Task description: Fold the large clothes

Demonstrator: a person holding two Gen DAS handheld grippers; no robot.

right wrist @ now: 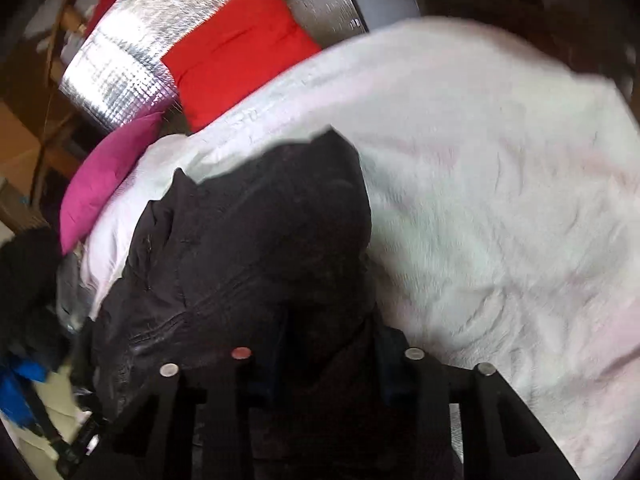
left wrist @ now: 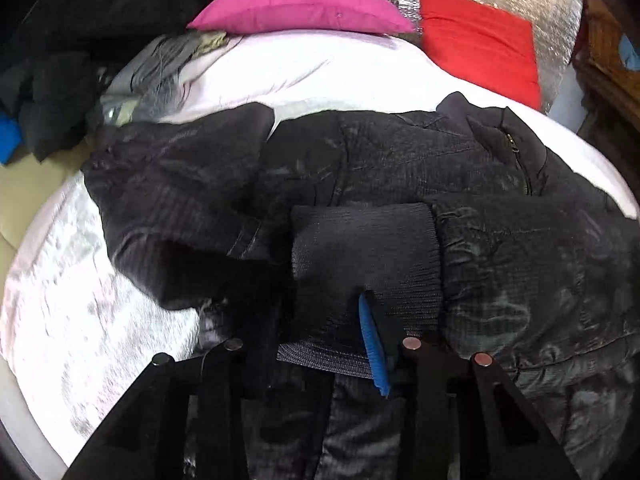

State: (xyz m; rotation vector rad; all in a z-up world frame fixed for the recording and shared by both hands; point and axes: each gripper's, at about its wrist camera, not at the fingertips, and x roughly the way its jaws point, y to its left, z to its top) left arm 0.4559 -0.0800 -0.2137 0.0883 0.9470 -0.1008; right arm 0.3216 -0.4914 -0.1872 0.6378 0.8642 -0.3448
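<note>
A large black quilted jacket [left wrist: 384,160] lies across the white bed. Its ribbed hem band [left wrist: 364,256] is folded up toward the camera. My left gripper [left wrist: 320,332] is shut on that ribbed hem; one blue finger pad [left wrist: 372,344] shows against the knit, the other is hidden in the cloth. In the right wrist view the same jacket [right wrist: 256,240] bulges up in front of the camera. My right gripper [right wrist: 324,344] is shut on a fold of the jacket, and the cloth covers its fingertips.
A white bedsheet [right wrist: 500,220] covers the bed [left wrist: 80,312]. A pink pillow [left wrist: 300,6] and a red pillow [left wrist: 480,44] lie at the head, against a silver foil panel [right wrist: 132,64]. A pile of dark and grey clothes [left wrist: 60,92] sits at the far left edge.
</note>
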